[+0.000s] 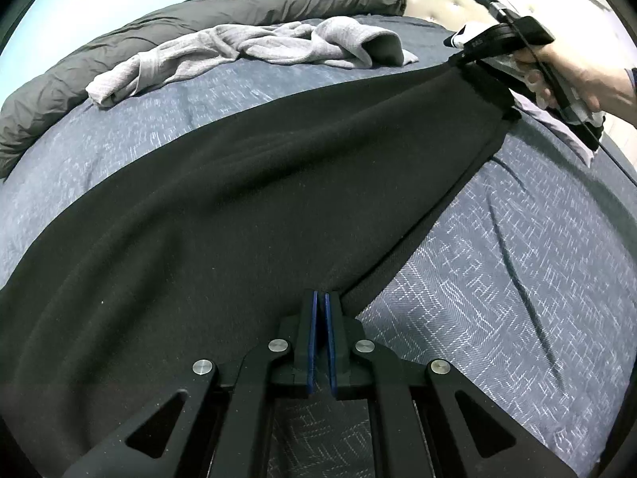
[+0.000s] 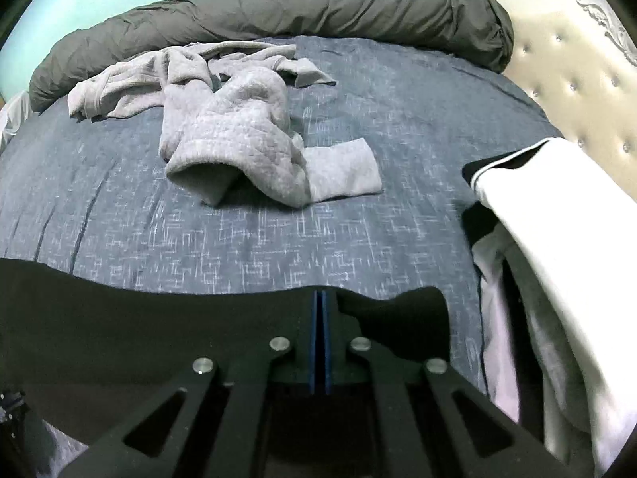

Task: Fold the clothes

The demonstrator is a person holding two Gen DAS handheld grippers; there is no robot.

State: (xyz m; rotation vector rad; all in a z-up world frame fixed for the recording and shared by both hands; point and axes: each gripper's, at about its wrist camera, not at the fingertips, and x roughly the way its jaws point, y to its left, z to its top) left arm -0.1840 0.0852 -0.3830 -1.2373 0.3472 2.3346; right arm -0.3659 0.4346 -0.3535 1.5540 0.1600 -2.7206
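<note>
At the far left of the bed (image 2: pixel 247 239) a crumpled grey garment (image 2: pixel 239 127) lies in a heap in front of a rolled dark duvet (image 2: pixel 278 8), well apart from the work; it likely waits its turn.

Nearer, the black garment (image 1: pixel 247 183) stretches across the blue bedspread as a long dark band, matte and soft-looking, with a ribbed edge running along its right side. It is pulled fairly taut between the two tools, which is probably the point: with both ends pinched, the cloth can be straightened flat before a fold is made.

The left gripper (image 1: pixel 321 298) has its blue fingers (image 1: pixel 314 338) pressed nearly together on the near edge of the black garment, just where the ribbed hem meets them.

Further right, the right gripper (image 2: pixel 321 296) is likewise clamped, its fingers closed with only a thin line between them, and the far end of the black cloth appears pinched there; in the left view the fabric narrows to a point at its tip. A hand (image 1: pixel 573 75) holds that tool.

At the far right a white-and-black garment (image 2: pixel 557 207) lies by the headboard (image 2: pixel 577 79).
</note>
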